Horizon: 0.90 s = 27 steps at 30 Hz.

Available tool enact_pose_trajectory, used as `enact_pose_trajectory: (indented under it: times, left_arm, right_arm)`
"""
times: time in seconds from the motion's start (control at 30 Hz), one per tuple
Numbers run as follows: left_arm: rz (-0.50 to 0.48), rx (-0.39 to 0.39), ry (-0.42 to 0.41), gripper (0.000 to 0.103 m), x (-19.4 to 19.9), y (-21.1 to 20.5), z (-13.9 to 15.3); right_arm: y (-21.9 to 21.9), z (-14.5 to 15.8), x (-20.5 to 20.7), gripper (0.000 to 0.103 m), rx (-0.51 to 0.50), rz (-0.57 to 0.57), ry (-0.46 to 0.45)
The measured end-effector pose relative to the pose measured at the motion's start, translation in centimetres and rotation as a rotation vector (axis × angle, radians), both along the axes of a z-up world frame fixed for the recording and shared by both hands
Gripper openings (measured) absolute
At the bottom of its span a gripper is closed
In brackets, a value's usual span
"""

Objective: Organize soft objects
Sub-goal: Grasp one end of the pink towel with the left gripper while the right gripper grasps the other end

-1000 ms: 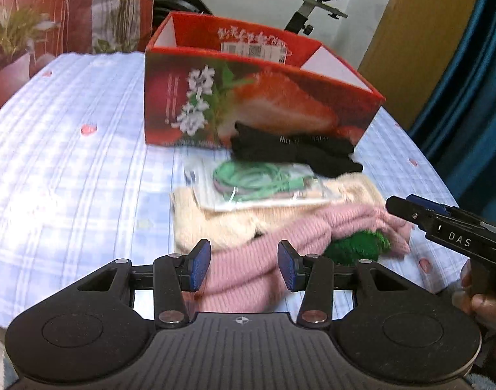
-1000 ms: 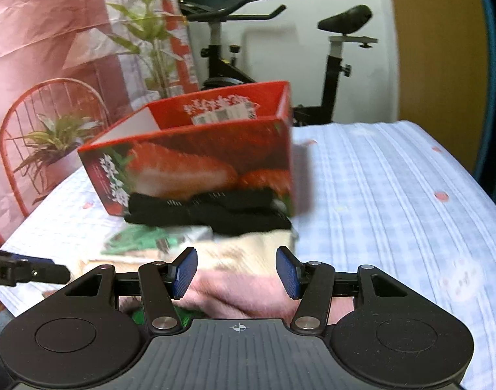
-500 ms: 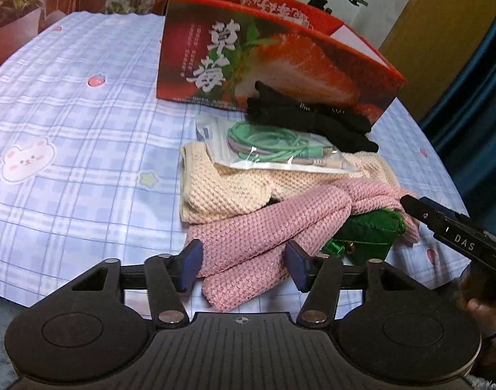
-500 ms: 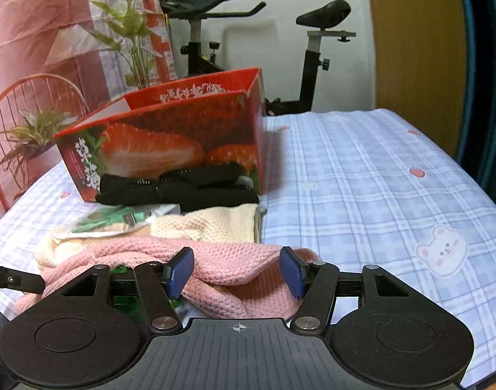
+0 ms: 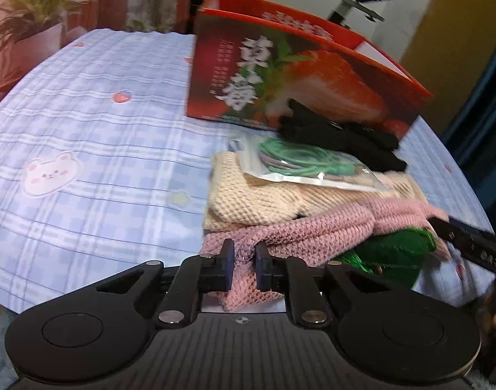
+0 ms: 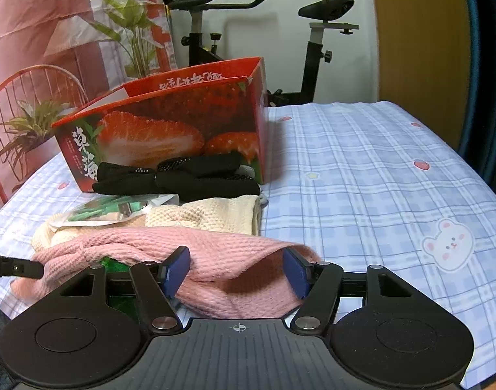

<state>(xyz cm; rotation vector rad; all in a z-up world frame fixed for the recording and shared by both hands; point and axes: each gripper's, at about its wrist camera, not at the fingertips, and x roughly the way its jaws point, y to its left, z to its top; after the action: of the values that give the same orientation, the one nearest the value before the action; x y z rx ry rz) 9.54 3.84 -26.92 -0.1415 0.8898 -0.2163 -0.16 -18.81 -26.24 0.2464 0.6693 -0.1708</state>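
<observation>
A pink knitted cloth (image 5: 313, 230) lies at the near edge of the table, over a green item (image 5: 397, 253). My left gripper (image 5: 244, 266) is shut on the pink cloth's near left end. My right gripper (image 6: 236, 269) is open, its fingers straddling the pink cloth's (image 6: 183, 247) right end. Behind lie a cream knitted cloth (image 5: 254, 201), a clear bag of green bands (image 5: 300, 162) and black fabric (image 5: 339, 136). A red strawberry box (image 5: 280, 74), open on top, stands behind the pile; it also shows in the right wrist view (image 6: 170, 126).
The table has a blue checked cloth (image 5: 85, 149) with bear prints. An exercise bike (image 6: 316, 42), a red wire chair (image 6: 27, 97) and potted plants stand beyond the table. Open cloth lies right of the pile (image 6: 378, 178).
My left gripper has moved in low and closed on the pink cloth's end. My right gripper has come down around the cloth's other end, still open.
</observation>
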Motion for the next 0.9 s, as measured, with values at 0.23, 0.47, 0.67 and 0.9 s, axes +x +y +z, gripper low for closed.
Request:
enact_pose_trajectory:
  times: [0.23,0.47,0.67,0.9]
  left_arm:
    - [0.089,-0.057,0.009,0.014,0.3,1.8,-0.3]
    - [0.083,-0.104,0.005,0.021,-0.2,2.0,-0.2]
    - [0.076,-0.136,-0.046,0.048,-1.2,2.2,0.8]
    - [-0.005,-0.125,-0.008,0.063,-1.1,1.0,0.1]
  right_arm:
    - [0.6,-0.4,0.4,0.061,-0.018,0.043,0.023]
    - [0.7,-0.6,0.6,0.066,-0.025,0.038,0.045]
    - [0.7,-0.2,0.3,0.074,-0.074,0.007,0.008]
    - [0.5,-1.3,1.1,0.08,-0.062,0.011,0.077]
